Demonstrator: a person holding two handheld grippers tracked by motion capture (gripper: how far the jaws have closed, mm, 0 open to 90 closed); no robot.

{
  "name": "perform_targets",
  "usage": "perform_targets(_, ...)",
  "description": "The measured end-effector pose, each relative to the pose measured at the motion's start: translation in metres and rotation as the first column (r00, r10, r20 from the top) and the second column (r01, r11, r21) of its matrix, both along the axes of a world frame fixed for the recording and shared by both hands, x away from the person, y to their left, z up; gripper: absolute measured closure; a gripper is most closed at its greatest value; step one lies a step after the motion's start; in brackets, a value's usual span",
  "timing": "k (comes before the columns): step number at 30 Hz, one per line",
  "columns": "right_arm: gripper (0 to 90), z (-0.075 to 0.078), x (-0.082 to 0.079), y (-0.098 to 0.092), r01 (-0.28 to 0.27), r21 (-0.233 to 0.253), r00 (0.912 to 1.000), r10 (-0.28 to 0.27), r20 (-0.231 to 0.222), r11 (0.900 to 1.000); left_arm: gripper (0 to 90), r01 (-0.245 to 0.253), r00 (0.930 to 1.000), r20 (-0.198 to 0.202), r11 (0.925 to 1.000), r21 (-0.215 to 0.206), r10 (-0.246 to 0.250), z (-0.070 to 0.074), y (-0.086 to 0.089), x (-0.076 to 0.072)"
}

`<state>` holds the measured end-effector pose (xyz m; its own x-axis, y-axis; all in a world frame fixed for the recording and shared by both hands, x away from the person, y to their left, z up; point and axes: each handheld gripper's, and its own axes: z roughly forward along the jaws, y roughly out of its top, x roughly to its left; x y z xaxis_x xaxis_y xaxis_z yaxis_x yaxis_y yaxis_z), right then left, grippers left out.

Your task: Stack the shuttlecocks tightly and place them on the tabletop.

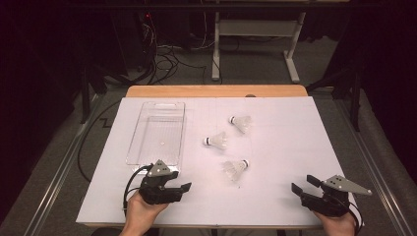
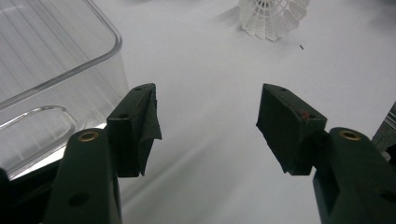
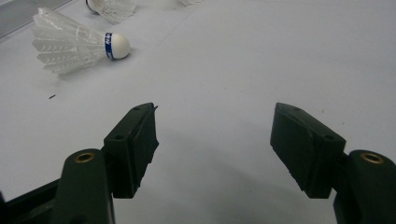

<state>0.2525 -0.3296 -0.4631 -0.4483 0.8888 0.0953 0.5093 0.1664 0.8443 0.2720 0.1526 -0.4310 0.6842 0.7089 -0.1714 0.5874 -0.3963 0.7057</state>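
Note:
Three white feather shuttlecocks lie on the white table top: one at the back, one in the middle, one nearest me. My left gripper rests at the front left, open and holding nothing, just off the near end of a clear plastic tray. In the left gripper view the gripper points past the tray's corner toward the nearest shuttlecock's skirt. My right gripper sits at the front right, open and holding nothing. A blue-banded shuttlecock lies ahead to its left.
The tray holds nothing. A bare wooden strip runs along the table's far edge. Beyond it on the dark floor stand a white desk frame and loose cables. A black cable hangs off the table's left side.

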Motion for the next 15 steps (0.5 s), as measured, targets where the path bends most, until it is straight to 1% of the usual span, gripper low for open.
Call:
perform_targets(3,32.2,0.0,0.0,0.0,0.001,0.001,1.0,-0.001,-0.001,1.0,38.5,-0.008,1.0,0.003,0.9999,-0.006,0.008,0.0,0.004,-0.002)
perform_targets(4,32.2,0.0,0.0,0.0,0.001,0.001,1.0,-0.001,-0.001,1.0,38.5,-0.009,0.9999,0.011,1.0,-0.003,0.009,0.0,0.005,-0.003)
perform_targets(8,32.2,0.0,0.0,0.0,0.001,0.0,1.0,-0.001,0.0,1.0,38.4,-0.023,0.9995,0.019,0.9997,-0.006,0.023,0.0,0.011,-0.006)
perform_targets(15,32.2,0.0,0.0,0.0,0.003,-0.001,1.0,-0.003,-0.001,1.0,38.3,-0.043,0.9986,0.028,0.9989,-0.017,0.044,0.0,0.021,-0.01)
